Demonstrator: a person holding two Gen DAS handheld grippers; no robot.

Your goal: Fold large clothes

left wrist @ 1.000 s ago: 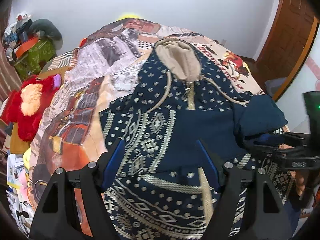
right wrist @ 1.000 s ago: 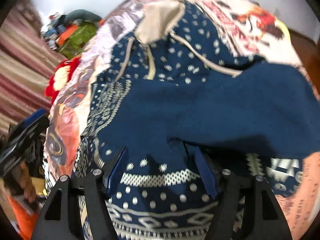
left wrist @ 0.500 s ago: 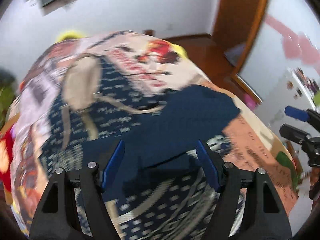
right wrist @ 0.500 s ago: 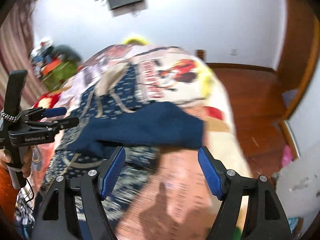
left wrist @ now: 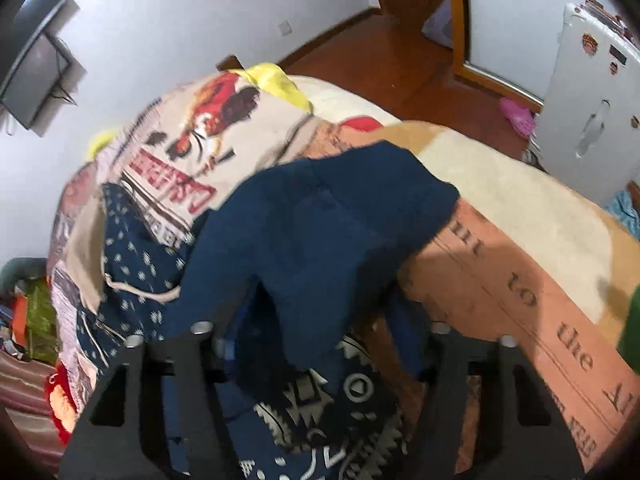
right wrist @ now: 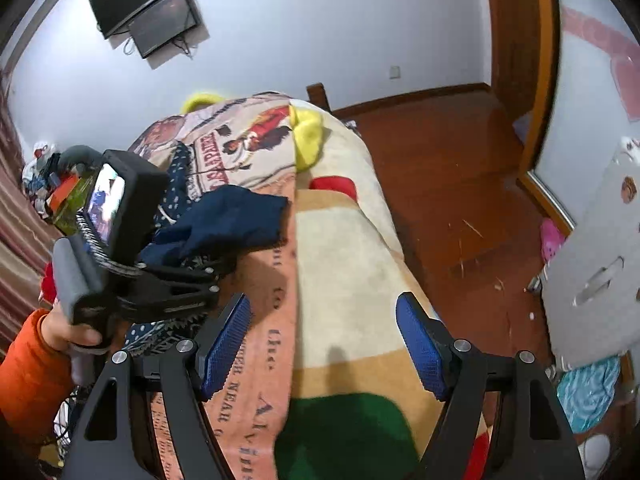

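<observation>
Now the left tongs [left wrist: 320, 344] have swung over to the plain blue sleeve [left wrist: 320, 232] of the hoodie [left wrist: 132, 248] on the bed [left wrist: 520, 216] and are closing around it. The right tongs [right wrist: 322, 344] have moved off, wide apart and empty. Folding the sleeve in looks next.

Right tool [right wrist: 324, 344]: black slotted finger arms, silver screw heads, blue textured pads [right wrist: 226, 346]. Left tool [right wrist: 188, 276]: black toothed frame, grey handle, small lit screen on top, cable below. Orange sleeve [right wrist: 28, 376] at the wrist.
</observation>
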